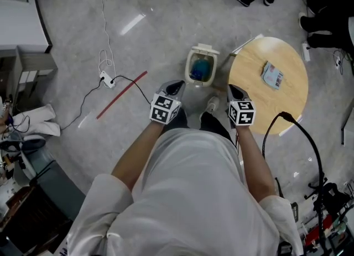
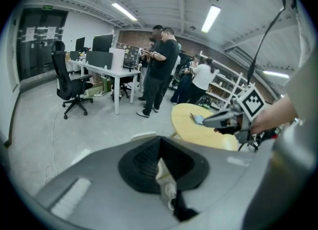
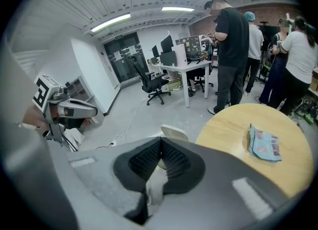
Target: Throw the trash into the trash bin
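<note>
Grippers: left gripper point(image 1: 176, 87) jaws together, empty | right gripper point(image 1: 234, 89) jaws together, empty | packet point(image 1: 272, 75) on round table point(image 1: 251, 86)

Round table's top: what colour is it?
Pale yellow wood; the round wooden table shows best in the head view.

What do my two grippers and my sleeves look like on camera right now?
The left gripper and right gripper match: smooth grey bodies narrowing to black, ribbed jaw pads. Each carries a white cube printed with black square markers. The person wears a pale shirt with short sleeves that end near the elbows.
</note>
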The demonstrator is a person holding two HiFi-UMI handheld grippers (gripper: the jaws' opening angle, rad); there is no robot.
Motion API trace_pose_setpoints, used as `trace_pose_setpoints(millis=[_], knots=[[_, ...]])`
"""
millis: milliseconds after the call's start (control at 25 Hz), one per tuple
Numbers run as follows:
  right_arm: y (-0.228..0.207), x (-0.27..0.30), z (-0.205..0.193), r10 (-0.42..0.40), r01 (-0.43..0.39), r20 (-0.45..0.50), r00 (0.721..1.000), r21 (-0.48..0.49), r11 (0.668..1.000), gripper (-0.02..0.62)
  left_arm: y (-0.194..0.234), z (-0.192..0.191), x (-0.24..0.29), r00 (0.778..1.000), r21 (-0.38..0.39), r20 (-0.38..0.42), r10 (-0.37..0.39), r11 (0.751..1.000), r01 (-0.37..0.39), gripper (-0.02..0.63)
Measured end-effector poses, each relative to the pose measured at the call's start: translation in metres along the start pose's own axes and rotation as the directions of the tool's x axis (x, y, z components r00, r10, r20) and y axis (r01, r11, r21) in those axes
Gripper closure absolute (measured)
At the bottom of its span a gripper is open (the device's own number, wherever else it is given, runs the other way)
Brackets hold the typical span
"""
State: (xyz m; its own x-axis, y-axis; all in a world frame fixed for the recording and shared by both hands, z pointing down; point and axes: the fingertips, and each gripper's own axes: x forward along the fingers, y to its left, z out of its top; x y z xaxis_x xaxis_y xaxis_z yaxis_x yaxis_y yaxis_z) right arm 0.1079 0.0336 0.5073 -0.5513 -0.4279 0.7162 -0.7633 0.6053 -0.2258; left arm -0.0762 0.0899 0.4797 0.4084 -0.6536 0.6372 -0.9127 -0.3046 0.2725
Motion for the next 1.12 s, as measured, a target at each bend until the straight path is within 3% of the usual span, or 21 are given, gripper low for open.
trace_pose_setpoints(millis=[160, 680, 1120], knots=[[0.003, 0.000, 0.003, 0.004, -0.004, -0.004, 1.000, -0.006, 1.000, 0.592, -0.004, 0.009, 0.000, 0.999, -0.004, 0.015, -0.033, 0.999, 0.033, 0.602], [0.012, 0.003, 0.004, -0.002, 0.002, -0.007, 1.000, 0.001, 1.000, 0.592, 0.006, 0.009, -0.003, 1.000, -0.012, 0.016, -0.023, 1.000, 0.023, 0.601], [0.012, -0.006, 0.009, -0.083, 0.080, 0.035, 0.996, 0.074, 0.994, 0.592, 0.008, 0.019, -0.003, 0.993, 0.055, 0.014, -0.116, 0.992, 0.115, 0.602]])
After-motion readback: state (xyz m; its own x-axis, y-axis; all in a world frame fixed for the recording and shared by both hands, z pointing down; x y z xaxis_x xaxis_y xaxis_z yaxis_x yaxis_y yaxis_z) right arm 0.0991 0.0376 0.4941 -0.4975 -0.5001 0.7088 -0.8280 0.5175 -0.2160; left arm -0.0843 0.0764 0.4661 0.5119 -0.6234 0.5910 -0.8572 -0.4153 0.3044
